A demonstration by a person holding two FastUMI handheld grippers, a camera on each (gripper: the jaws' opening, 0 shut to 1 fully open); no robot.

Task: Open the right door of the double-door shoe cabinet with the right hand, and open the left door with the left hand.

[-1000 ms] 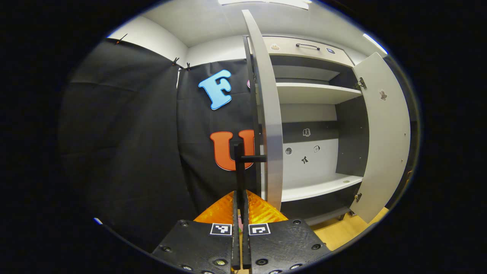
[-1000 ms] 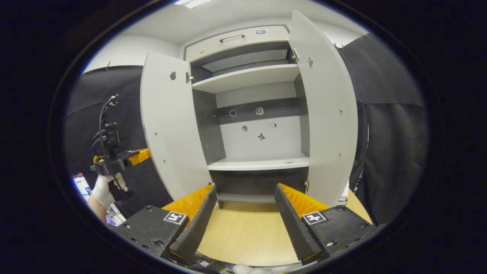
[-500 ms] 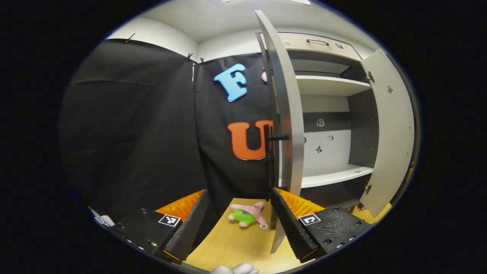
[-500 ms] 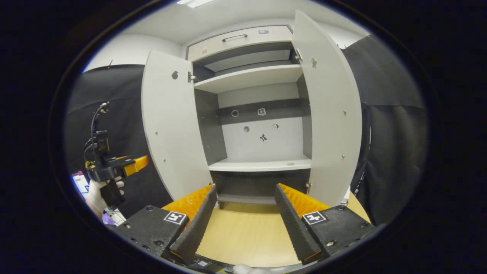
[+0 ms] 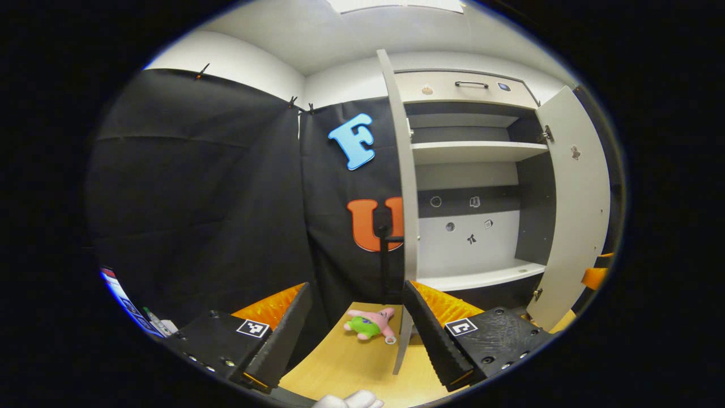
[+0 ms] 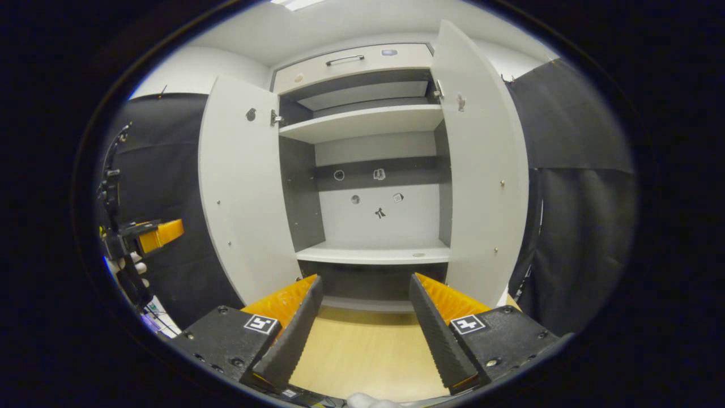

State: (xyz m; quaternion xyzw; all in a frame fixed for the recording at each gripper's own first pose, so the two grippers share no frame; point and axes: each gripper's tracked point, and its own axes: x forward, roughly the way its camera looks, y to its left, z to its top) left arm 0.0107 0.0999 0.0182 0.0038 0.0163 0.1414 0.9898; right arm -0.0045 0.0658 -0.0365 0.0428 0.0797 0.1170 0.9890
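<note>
Both doors stand open: left door point(image 6: 241, 187) left of centre, right door point(image 6: 481, 170) on the right. Left hand-held gripper point(image 5: 357, 334) and right hand-held gripper point(image 6: 365, 334) gape wide, holding nothing.

Black cloth point(image 5: 204, 198) hangs as the booth's wall, clipped along its top edge below a white wall point(image 5: 238, 62) and white ceiling point(image 5: 340, 34). A bright ceiling light point(image 5: 402, 4) glows overhead. The floor point(image 6: 368, 351) is pale wood.
</note>
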